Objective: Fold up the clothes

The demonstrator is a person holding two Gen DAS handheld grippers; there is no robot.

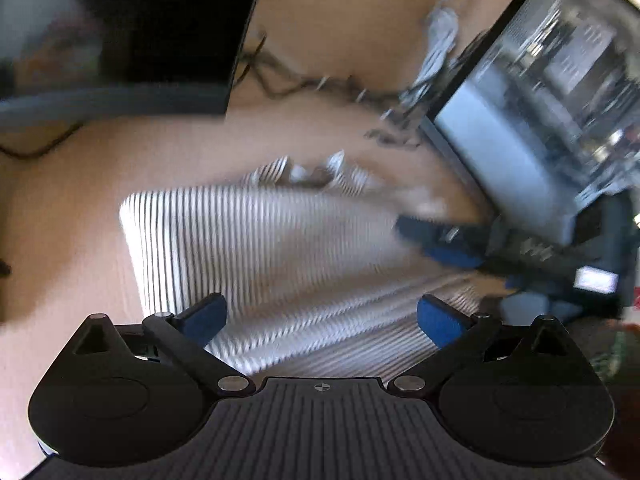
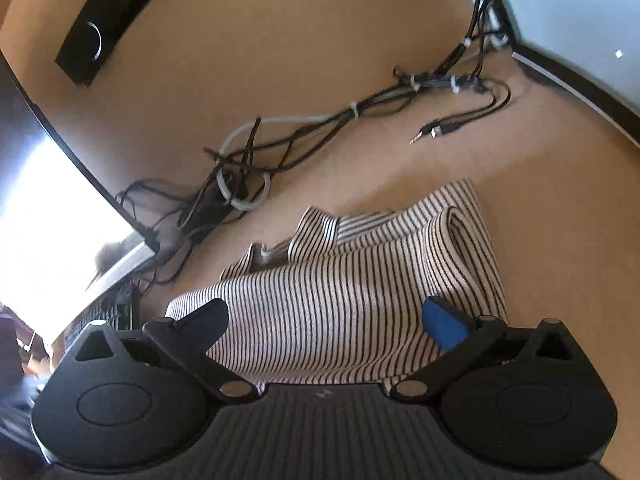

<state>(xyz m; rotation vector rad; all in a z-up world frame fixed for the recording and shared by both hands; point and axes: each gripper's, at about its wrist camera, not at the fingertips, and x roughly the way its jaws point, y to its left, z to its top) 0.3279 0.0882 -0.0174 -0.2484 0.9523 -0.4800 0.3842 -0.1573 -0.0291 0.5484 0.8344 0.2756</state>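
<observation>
A black-and-white striped garment [image 1: 264,248] lies folded on the tan table, blurred by motion in the left wrist view. My left gripper [image 1: 322,318] hovers over its near edge, open, with nothing between the blue pads. The right gripper [image 1: 436,240] shows at the garment's right side in that view. In the right wrist view the striped garment [image 2: 340,280] lies bunched, with a rolled fold at its far right. My right gripper [image 2: 326,320] is open just above the garment's near part, holding nothing.
A bundle of black and grey cables [image 2: 280,148] runs across the table [image 2: 540,220] behind the garment. A monitor [image 1: 540,92] stands at the right, another dark screen [image 1: 160,20] at the left. A black speaker bar [image 2: 108,20] lies at the far left.
</observation>
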